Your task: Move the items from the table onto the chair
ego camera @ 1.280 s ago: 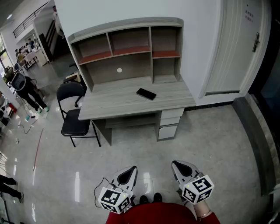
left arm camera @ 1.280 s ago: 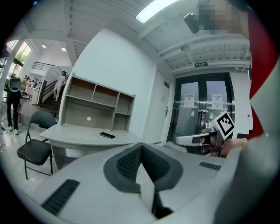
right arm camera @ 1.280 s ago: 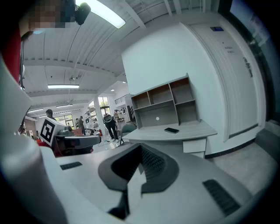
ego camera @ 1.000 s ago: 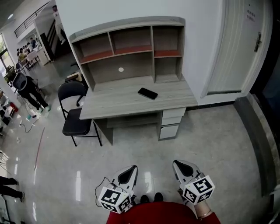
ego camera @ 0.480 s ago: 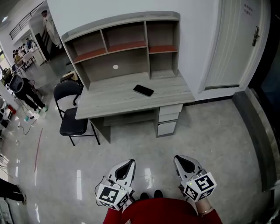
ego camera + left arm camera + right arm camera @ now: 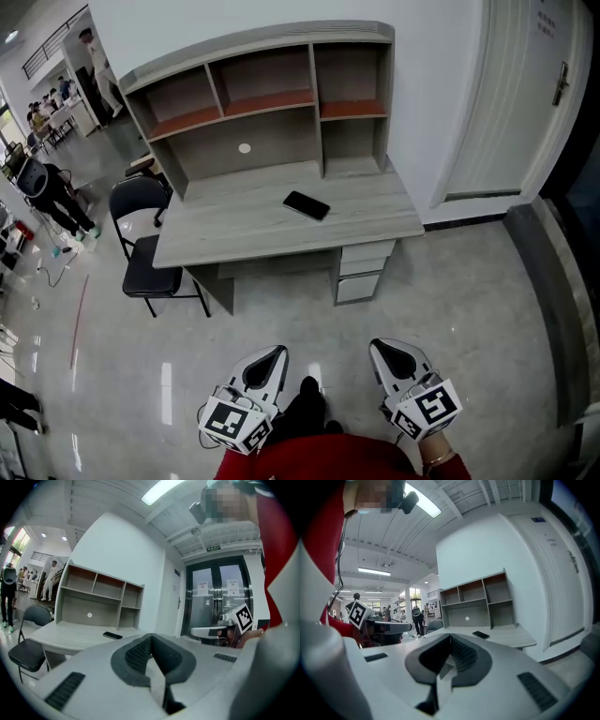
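A black phone (image 6: 307, 205) lies flat on the grey wooden desk (image 6: 234, 234), right of its middle; it also shows as a thin dark slab in the left gripper view (image 6: 112, 635) and the right gripper view (image 6: 480, 634). A black folding chair (image 6: 142, 246) stands at the desk's left end, its seat bare. My left gripper (image 6: 274, 352) and right gripper (image 6: 378, 348) hang low over the floor, well short of the desk. Both are shut with nothing between the jaws.
A hutch with open shelves (image 6: 262, 94) rises from the back of the desk, and drawers (image 6: 360, 272) sit under its right side. A white door (image 6: 525, 103) is at the right. People (image 6: 47, 192) stand far off at the left. Glossy floor lies between me and the desk.
The view has shifted a little toward the desk, which looks slightly larger and nearer. Both grippers keep their places low in front of me, still shut.
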Action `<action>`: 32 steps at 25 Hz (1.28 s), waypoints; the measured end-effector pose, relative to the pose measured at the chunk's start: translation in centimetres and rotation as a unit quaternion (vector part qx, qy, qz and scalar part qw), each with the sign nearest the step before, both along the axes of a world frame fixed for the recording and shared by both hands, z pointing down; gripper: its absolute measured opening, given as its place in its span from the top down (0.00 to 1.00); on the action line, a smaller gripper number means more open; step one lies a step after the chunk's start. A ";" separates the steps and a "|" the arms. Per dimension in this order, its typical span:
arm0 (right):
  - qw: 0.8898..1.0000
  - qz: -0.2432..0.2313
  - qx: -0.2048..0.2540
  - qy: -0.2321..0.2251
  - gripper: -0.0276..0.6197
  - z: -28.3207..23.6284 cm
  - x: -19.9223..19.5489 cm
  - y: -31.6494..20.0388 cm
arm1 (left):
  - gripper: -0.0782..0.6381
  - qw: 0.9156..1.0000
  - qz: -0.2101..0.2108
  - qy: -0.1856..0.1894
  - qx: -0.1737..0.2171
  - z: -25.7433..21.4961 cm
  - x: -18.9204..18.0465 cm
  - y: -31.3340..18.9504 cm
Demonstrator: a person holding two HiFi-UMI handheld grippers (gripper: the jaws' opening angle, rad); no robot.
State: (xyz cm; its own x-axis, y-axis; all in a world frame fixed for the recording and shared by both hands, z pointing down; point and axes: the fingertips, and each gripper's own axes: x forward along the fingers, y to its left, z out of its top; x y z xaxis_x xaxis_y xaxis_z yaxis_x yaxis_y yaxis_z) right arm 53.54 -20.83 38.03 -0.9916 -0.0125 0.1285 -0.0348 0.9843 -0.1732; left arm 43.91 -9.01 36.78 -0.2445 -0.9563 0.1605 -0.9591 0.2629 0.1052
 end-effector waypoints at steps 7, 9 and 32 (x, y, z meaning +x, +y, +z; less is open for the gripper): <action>1.000 -0.011 -0.011 0.021 0.94 1.4 -10.7 -8.1 | 0.88 0.997 -0.022 0.070 -0.019 2.7 -10.6 -6.9; 0.998 -0.016 -0.020 0.049 0.94 2.3 -14.8 -11.0 | 0.88 0.992 -0.025 0.118 -0.027 3.6 -14.3 -9.6; 0.859 -0.356 -0.119 0.349 0.53 15.8 -40.1 -23.2 | 0.68 0.853 -0.182 0.483 -0.079 19.1 -29.8 -28.7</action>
